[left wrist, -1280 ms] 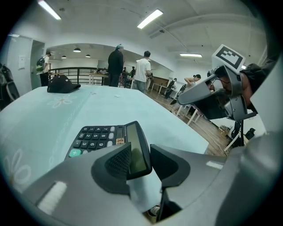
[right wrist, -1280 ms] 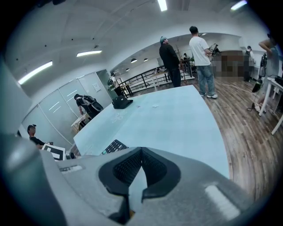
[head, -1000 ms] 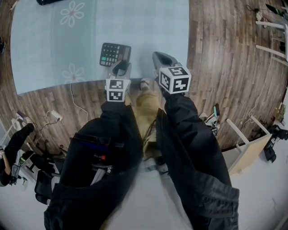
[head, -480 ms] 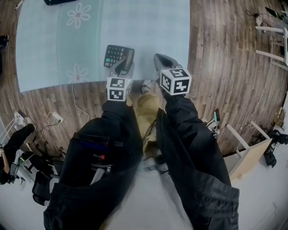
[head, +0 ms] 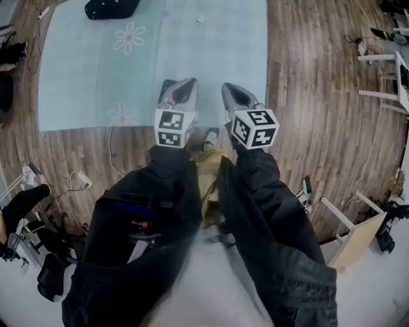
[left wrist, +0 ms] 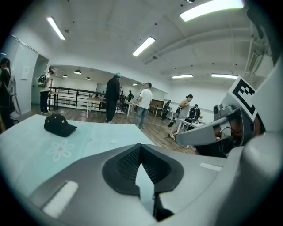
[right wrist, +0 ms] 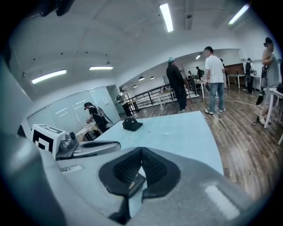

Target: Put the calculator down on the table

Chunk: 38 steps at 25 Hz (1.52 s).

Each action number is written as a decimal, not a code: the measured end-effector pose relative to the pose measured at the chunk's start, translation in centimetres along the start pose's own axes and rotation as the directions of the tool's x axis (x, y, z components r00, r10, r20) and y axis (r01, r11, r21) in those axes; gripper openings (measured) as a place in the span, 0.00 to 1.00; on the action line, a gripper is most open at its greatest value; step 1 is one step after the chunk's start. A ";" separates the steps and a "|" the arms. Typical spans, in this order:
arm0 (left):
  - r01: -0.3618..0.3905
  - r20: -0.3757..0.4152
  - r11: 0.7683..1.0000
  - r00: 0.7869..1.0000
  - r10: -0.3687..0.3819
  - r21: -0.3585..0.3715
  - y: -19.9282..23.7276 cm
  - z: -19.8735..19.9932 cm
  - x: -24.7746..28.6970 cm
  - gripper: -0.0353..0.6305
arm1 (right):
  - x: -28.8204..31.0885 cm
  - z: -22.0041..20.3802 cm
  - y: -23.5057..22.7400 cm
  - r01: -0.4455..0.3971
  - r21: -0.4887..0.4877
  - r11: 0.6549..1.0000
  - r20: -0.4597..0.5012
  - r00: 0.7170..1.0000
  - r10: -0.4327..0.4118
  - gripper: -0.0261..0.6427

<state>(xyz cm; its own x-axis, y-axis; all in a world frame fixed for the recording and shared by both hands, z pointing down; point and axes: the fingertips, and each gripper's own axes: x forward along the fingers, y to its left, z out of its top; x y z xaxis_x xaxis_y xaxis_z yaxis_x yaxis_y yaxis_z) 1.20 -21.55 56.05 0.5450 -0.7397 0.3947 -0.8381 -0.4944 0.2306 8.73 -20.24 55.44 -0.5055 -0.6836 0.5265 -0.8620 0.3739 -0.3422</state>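
Both grippers hang side by side above the near edge of the pale blue table (head: 83,76). My left gripper (head: 181,84) (left wrist: 140,148) is shut, its ribbed pads meeting at the tip with nothing between them. My right gripper (head: 231,87) (right wrist: 141,151) is also shut and empty. The calculator is hidden in the head view, under the left gripper. In the right gripper view a dark flat corner (right wrist: 135,184) shows through the gap below the jaws, lying on the table; it looks like the calculator. Each gripper sees the other alongside it.
A black cap (head: 110,7) (left wrist: 59,125) lies at the table's far end, with a small white scrap (head: 200,19) near it. White flowers are printed on the cloth (head: 129,38). Wooden floor surrounds the table, with several people and desks standing far off.
Both grippers have risen toward the head camera. The left jaws, open beside the calculator before, are now closed. The calculator lay in plain sight on the table; the left gripper now covers it.
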 end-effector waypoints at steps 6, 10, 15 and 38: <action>0.022 0.100 0.998 0.995 -0.027 0.052 -1.4 8.1 -0.6 0.05 | -2.6 6.7 1.4 0.004 -0.052 0.999 0.139 0.990 0.003 0.04; 0.020 0.134 0.997 0.991 -0.029 0.072 -1.6 12.2 -1.0 0.05 | -3.8 10.7 2.7 0.005 -0.092 0.996 0.224 0.974 0.016 0.04; 0.023 0.175 0.996 0.984 -0.038 0.087 -2.1 16.8 -2.1 0.05 | -5.0 14.6 4.5 0.006 -0.132 0.991 0.297 0.954 0.034 0.04; 0.048 0.370 0.984 0.923 -0.108 0.169 -5.1 27.7 -5.0 0.05 | -9.3 24.2 7.2 0.027 -0.283 0.959 0.476 0.871 0.116 0.04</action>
<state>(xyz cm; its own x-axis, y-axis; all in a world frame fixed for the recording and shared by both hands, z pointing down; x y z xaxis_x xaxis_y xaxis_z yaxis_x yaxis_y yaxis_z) 3.37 -27.95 28.26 0.6029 -0.7978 0.0106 -0.7948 -0.5994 0.0951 8.11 -26.31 29.26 -0.5230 -0.8509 0.0482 -0.8505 0.5175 -0.0939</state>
